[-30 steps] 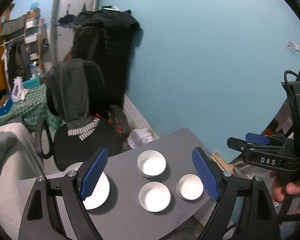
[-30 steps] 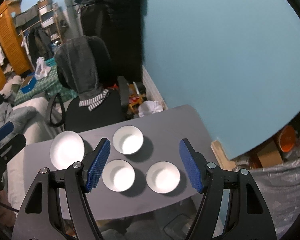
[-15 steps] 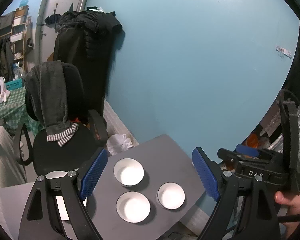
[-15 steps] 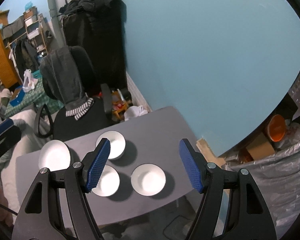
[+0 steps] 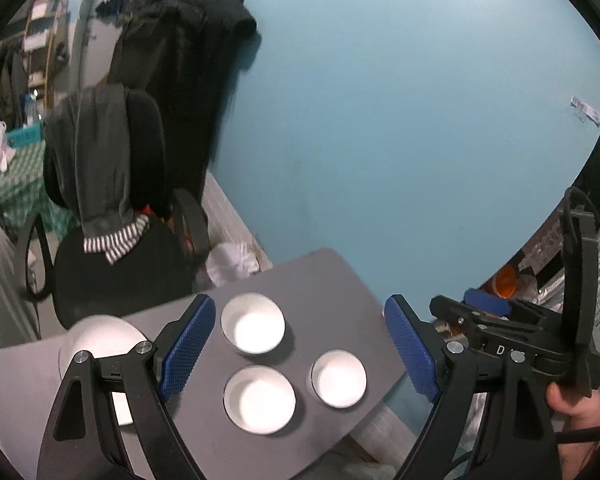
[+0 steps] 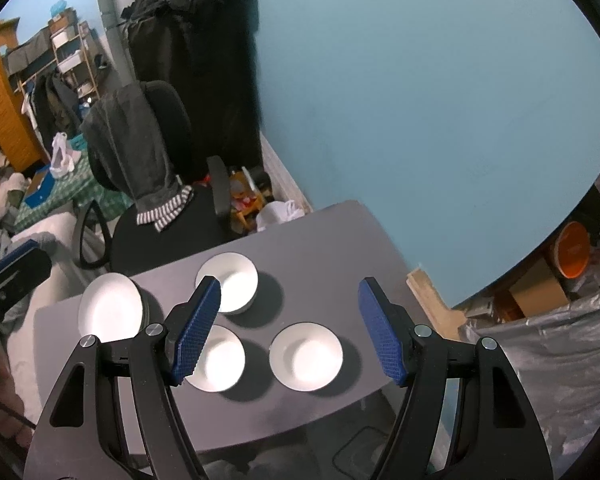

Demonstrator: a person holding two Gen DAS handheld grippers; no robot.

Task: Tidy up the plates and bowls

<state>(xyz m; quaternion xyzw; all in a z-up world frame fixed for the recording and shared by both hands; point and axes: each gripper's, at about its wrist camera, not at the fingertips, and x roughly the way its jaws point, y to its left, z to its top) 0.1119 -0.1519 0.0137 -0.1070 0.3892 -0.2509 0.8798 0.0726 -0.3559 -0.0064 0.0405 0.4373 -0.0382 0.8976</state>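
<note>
— What do you see on the grey table [image 6: 324,240]?

— I see three round white bowls [image 6: 306,356] with a glossy glaze and one flat white plate [image 6: 110,308]. The table top is matte and smooth, with a rounded far corner. The plate lies near the left edge. One bowl stands behind, two stand nearer the front edge, all apart from each other.

— And your grippers?

— My left gripper [image 5: 296,344] and my right gripper [image 6: 290,332] both hang above the table with jaws released, nothing between the blue, cross-hatched pads.

— Do the views differ?

— Yes. The right wrist view shows the plate whole; in the left wrist view my own finger covers part of the plate [image 5: 100,332]. The left view also shows the right gripper from the side, with the hand [image 5: 576,408] on it.

— Any change from one second ago?

— Both hands came a little lower. The dishes did not move, and the jaws kept the same width.
</note>
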